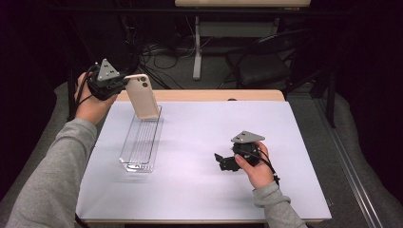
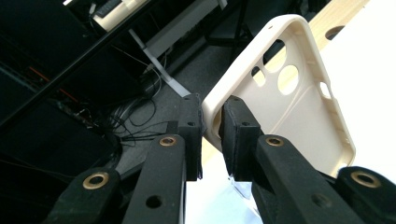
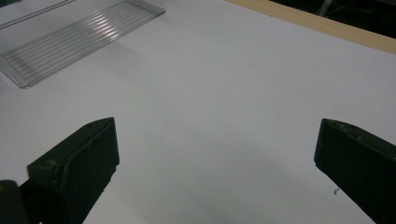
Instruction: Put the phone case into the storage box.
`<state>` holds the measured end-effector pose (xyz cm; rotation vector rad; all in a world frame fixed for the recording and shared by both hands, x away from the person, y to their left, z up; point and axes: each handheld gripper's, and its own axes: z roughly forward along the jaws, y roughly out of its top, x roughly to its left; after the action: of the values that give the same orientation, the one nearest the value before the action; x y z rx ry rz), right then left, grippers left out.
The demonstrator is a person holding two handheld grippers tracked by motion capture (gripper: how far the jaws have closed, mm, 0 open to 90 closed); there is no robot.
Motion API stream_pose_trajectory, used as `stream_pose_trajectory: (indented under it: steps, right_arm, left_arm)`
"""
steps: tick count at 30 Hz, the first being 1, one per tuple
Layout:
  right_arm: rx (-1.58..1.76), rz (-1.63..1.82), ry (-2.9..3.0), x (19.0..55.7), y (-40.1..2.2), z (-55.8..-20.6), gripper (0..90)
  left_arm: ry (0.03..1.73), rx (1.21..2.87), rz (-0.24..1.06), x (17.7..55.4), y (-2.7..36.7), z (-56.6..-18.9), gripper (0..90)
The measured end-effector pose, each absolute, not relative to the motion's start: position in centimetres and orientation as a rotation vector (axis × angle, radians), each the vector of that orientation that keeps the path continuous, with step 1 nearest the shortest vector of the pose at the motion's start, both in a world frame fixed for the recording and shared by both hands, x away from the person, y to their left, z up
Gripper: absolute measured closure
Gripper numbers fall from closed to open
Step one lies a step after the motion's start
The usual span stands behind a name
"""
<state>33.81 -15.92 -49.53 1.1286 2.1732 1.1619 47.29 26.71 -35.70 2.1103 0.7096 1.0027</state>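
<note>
A cream phone case (image 1: 142, 97) hangs upright over the far end of a clear ribbed tray (image 1: 141, 142). My left gripper (image 1: 124, 81) holds it from the left, jaws shut on the case's rim. In the left gripper view the two black pads pinch the rim at the case's (image 2: 299, 116) lower left, by my left gripper (image 2: 211, 109), and the case's hollow inside with its camera holes faces the camera. My right gripper (image 1: 219, 161) rests low over the white mat to the right of the tray, pointing left. Its jaws stand wide open (image 3: 217, 154) with nothing between them.
A white mat (image 1: 214, 137) covers the table, with a wooden strip (image 1: 214, 95) bare along the far edge. The clear tray (image 3: 79, 39) lies lengthwise at the mat's left. Beyond the table are desk legs, cables and a dark chair.
</note>
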Motion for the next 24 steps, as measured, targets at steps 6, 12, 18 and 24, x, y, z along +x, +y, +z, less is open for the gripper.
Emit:
stream_pose_trajectory:
  steps: [6, 12, 18, 24]
  right_arm:
    - [1.138, 1.178, 2.151, 33.7, -16.3, -49.7, 0.0]
    - [1.145, 1.181, 2.126, 33.7, -16.8, -49.7, 0.0]
    - [1.154, 1.178, 2.120, 33.7, -17.0, -49.8, 0.0]
    - [1.151, 1.172, 2.125, 33.6, -17.1, -49.9, 0.0]
  left_arm:
    - [0.691, 2.103, 1.022, 48.3, 26.9, -36.2, 79.0]
    - [0.662, 2.127, 1.032, 49.3, 26.9, -37.1, 79.0]
    - [0.620, 2.148, 1.061, 50.0, 26.8, -37.8, 79.0]
    - [0.571, 2.161, 1.082, 50.7, 26.8, -38.5, 79.0]
